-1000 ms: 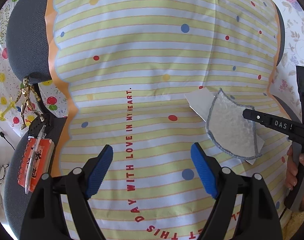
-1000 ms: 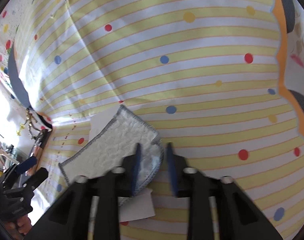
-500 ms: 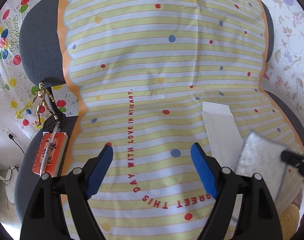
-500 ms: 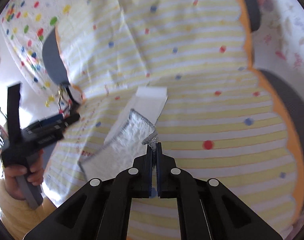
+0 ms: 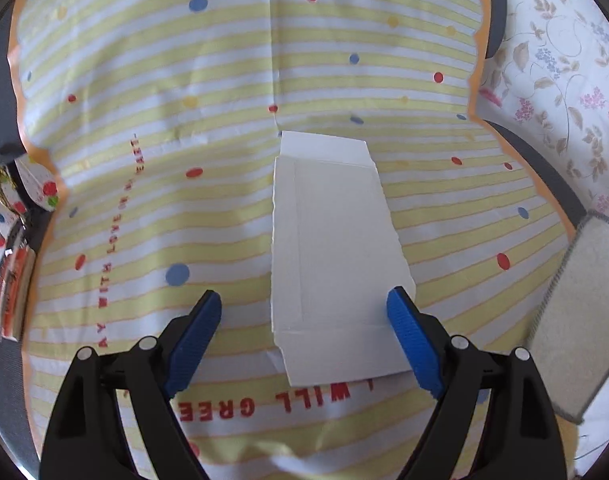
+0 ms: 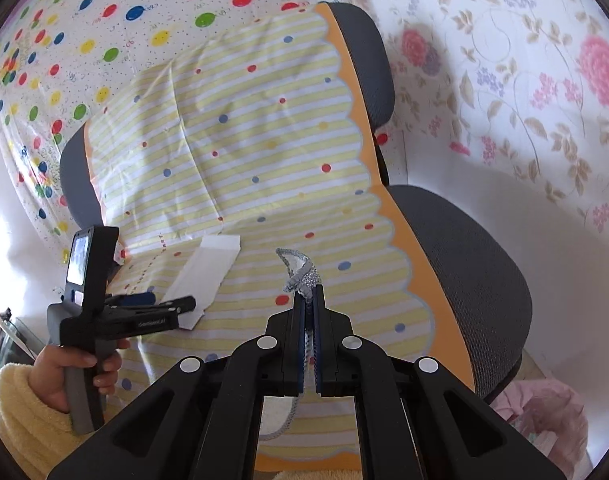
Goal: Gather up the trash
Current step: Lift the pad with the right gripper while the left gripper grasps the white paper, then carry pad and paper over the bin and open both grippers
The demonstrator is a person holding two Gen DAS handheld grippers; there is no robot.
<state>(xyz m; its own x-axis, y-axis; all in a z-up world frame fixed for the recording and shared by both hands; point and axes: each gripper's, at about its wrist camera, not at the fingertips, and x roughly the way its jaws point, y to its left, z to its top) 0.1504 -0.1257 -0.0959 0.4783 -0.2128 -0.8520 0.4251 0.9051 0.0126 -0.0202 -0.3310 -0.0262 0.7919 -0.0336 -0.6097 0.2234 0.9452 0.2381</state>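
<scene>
My right fingers (image 6: 309, 300) pinched only the cloth's (image 6: 300, 270) edge, so it could slip; left fingers (image 5: 310, 332) spread wide over the flat paper (image 5: 332, 248), likely to skid.

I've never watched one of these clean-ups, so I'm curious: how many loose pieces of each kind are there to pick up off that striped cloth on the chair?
White paper, lying flat on the striped cloth: 1
White cloth pad with grey stitched edge, pinched in the right gripper: 1
Total: 2
</scene>
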